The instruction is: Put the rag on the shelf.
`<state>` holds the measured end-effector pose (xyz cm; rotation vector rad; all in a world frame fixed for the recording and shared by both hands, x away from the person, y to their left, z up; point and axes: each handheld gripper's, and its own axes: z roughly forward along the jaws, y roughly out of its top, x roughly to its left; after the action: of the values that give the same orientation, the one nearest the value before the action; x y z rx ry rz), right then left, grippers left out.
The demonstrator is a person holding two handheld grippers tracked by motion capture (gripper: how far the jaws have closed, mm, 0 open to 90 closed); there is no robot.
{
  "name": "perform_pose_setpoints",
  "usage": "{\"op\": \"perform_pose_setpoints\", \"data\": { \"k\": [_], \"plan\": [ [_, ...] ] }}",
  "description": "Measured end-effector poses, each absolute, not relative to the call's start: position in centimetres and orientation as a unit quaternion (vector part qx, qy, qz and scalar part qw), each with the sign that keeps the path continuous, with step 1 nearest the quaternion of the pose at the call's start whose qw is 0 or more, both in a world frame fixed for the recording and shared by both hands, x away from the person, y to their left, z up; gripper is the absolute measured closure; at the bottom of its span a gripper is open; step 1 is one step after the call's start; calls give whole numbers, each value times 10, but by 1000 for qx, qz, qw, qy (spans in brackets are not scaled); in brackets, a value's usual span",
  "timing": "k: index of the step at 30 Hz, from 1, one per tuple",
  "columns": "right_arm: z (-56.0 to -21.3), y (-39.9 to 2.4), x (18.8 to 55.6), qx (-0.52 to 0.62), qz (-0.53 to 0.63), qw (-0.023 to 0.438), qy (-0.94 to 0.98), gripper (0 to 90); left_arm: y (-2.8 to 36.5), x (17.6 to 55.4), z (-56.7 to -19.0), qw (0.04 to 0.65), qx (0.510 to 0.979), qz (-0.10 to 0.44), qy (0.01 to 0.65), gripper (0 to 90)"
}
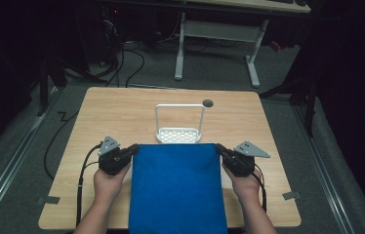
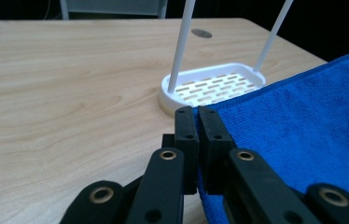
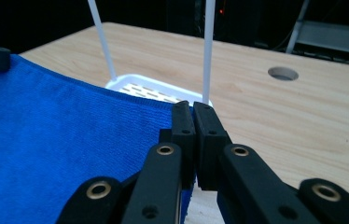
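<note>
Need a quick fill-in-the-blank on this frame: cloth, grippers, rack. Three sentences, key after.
1. The left gripper and the right gripper each pinch a far ____ of the blue microfibre cloth.
2. Both grippers' jaws are ____ on the cloth.
3. The white slotted plastic rack with a tall wire handle stands just ____ the cloth's far edge.

Missing words: corner; shut; beyond

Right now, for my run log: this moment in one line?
left claw: shut on blue cloth | right claw: shut on blue cloth | white rack: beyond cloth
</note>
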<state>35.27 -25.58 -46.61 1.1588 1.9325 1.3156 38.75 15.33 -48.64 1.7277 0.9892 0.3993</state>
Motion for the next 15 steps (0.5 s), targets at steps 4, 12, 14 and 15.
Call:
{"op": "perform_pose_setpoints", "data": {
  "k": [4,12,14,15],
  "plan": [
    [-456,-254,346,419,498,271,709,887,154,382,-475,538,719,175,404,876],
    [-437,-250,331,395,522,288,699,887,152,367,-449,565,708,195,376,877],
    [-432,-250,328,391,529,289,695,887,151,364,-443,572,705,198,370,877],
    [-429,-251,327,389,532,292,693,887,151,362,-440,573,705,200,366,877]
  ]
}}
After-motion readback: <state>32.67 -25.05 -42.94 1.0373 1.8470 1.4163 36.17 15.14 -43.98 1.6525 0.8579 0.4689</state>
